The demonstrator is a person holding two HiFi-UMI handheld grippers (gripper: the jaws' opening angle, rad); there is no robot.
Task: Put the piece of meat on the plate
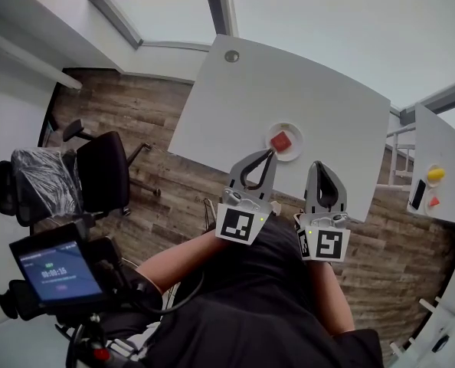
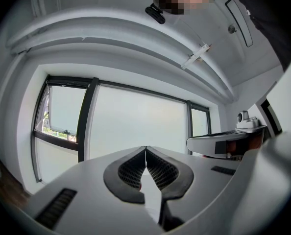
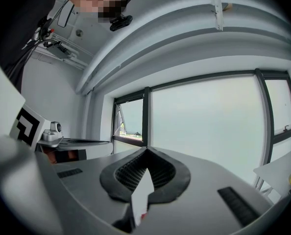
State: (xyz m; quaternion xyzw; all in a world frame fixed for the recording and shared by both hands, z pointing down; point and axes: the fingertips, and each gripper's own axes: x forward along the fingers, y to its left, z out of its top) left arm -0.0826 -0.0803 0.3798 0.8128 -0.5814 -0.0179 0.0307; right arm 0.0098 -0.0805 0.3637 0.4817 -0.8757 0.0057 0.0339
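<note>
A red piece of meat lies on a small white plate near the front edge of the white table in the head view. My left gripper is held just short of the plate, its tip at the plate's near left rim, jaws shut and empty. My right gripper hangs to the plate's right at the table edge, also shut on nothing. In the left gripper view the left gripper points up at the windows with its tips together. The right gripper looks the same in the right gripper view.
A second white table at the right carries a yellow object, a red object and a dark one. A black office chair stands on the wooden floor at left. A device with a lit screen is at lower left.
</note>
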